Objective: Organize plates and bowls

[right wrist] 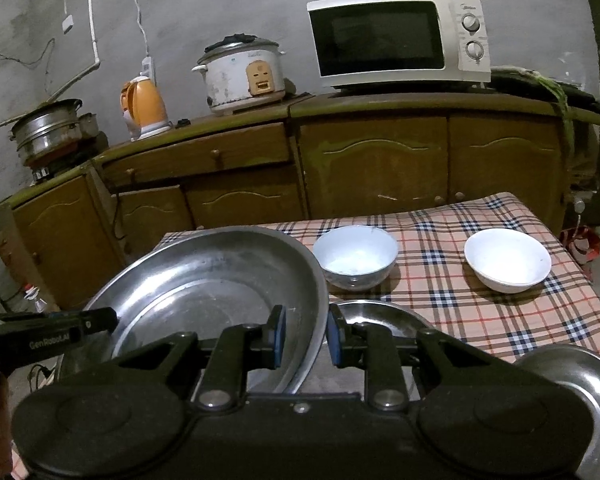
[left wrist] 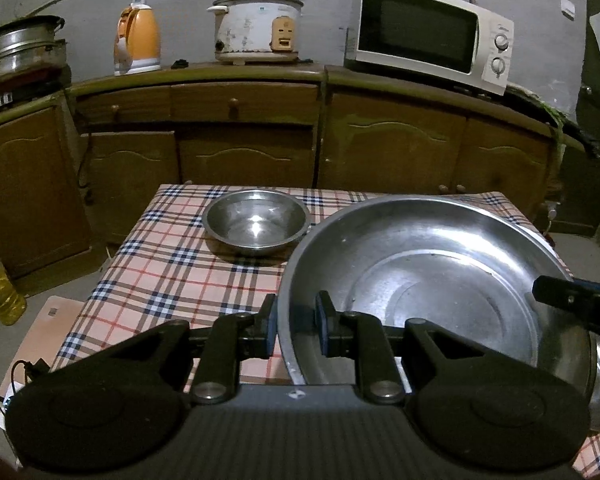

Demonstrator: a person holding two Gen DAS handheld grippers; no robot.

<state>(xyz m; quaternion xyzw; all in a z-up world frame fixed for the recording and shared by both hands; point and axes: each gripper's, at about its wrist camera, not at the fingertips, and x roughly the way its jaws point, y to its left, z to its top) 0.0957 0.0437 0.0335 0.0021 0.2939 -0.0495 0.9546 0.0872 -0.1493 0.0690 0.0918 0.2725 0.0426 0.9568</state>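
A large steel basin (left wrist: 440,280) (right wrist: 212,280) hangs over the checked table, carried by both grippers. My left gripper (left wrist: 296,304) is shut on its left rim, and my right gripper (right wrist: 306,316) is shut on its right rim. Each gripper shows in the other's view: the right one (left wrist: 572,300), the left one (right wrist: 60,328). A small steel bowl (left wrist: 256,220) stands on the table's far left. Two white bowls (right wrist: 356,256) (right wrist: 508,258) stand on the far right. A steel plate (right wrist: 380,316) lies partly under the basin. Another steel dish (right wrist: 580,380) sits at the near right.
The table (left wrist: 140,264) wears a plaid cloth. Behind it, a wooden cabinet (left wrist: 244,104) carries a microwave (left wrist: 432,32), rice cooker (left wrist: 256,28), orange kettle (left wrist: 138,40) and steamer pot (left wrist: 20,48). An oil bottle (left wrist: 0,292) stands on the floor at left.
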